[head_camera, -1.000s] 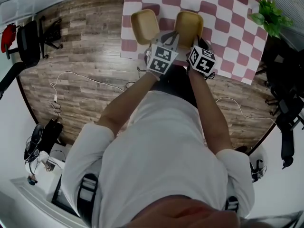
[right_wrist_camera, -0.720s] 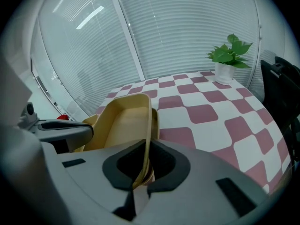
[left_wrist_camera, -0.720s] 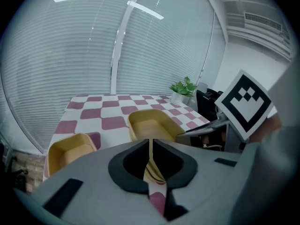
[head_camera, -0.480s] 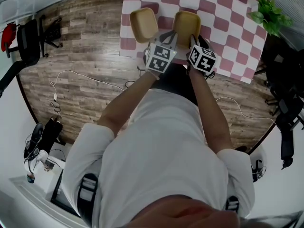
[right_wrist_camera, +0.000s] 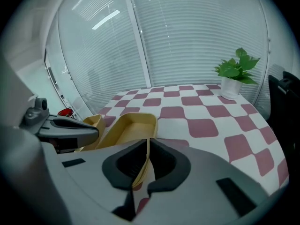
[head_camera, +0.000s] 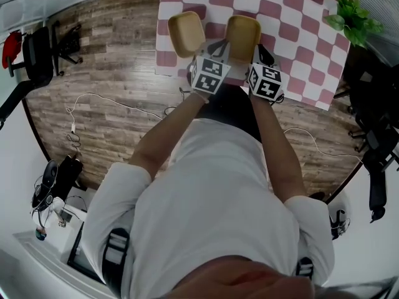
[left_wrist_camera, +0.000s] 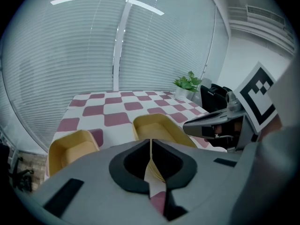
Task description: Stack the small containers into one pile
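Both tongs are nipped almost shut on the same thing. The left tongs and the right tongs each have the thin yellow lip of the right container between their pads, and the right pair has just been closing on it. That container appears to sit on the bench close to its front edge, gripped only along its near rim.

The likeliest trouble is the grip itself. A freshly taken bite on a thin lip may be shallow, so the rim could slide out as the lift begins. The far end is unsupported and would tend to droop, levering against the pads. With two tongs on one rim, any uneven pull could also twist or buckle the wall (it looks light and flexible, though that is only a guess).

Just beside it, apart, the left container lies empty near the bench's left edge. A low or tilted carry could clip its wall and push it toward that edge and onto the floor. A skewed approach could also wedge one container crooked in the other instead of nesting.

The plant at the far corner stands well apart and seems out of harm's way.
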Tool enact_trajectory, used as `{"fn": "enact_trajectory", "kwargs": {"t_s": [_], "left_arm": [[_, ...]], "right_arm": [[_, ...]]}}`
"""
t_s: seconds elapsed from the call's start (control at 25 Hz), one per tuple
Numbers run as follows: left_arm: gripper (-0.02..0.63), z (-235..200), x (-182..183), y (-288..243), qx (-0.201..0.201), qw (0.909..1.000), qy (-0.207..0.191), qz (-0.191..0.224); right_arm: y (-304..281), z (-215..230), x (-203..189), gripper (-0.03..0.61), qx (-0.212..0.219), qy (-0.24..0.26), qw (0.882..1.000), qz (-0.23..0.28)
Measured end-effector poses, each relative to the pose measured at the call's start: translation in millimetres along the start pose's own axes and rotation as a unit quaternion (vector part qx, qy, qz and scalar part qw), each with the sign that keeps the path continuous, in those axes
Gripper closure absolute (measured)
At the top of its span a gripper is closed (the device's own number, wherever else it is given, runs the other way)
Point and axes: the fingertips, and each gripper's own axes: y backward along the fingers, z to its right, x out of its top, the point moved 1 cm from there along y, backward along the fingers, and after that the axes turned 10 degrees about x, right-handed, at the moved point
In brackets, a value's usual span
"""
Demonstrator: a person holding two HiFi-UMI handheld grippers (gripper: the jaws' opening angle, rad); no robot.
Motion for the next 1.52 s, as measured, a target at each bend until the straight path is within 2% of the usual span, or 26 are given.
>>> {"fn": "enact_trajectory", "kwargs": {"t_s": [0.4,0.48,0.8,1.08,1.24,1.32,1.52], "left_arm": [[0.574,-1.0,-14.0,-9.4,0.011,0.9996,-0.017,-0.020],[0.574,-0.6,-7.0,-1.7,0.011,0.9998,-0.012,-0.010],[0.572,-1.8,38.3,54.7,0.016,0.9981,0.008,0.059],[0.572,-3.8,56.9,83.2,0.022,0.9953,0.020,0.092],[0.572,-21.2,52.9,94.4,0.045,0.9937,0.032,0.097],[0.572,-34.1,47.7,102.2,0.064,0.9920,0.044,0.100],[0.571,-71.3,25.9,129.3,0.118,0.9840,0.086,0.103]], "right_arm": [[-4.5,0.1,-4.2,0.535,0.003,0.034,0.999,-0.002],[3.6,-3.5,3.9,0.535,0.007,0.038,0.999,0.011],[53.2,-35.7,56.6,0.534,0.030,0.118,0.989,0.078],[70.6,-62.9,78.3,0.534,0.055,0.137,0.984,0.104],[61.8,-84.6,79.8,0.525,0.082,0.148,0.980,0.103],[54.5,-101.0,79.1,0.489,0.102,0.157,0.977,0.099],[37.1,-154.6,76.1,0.488,0.161,0.190,0.965,0.086]]}}
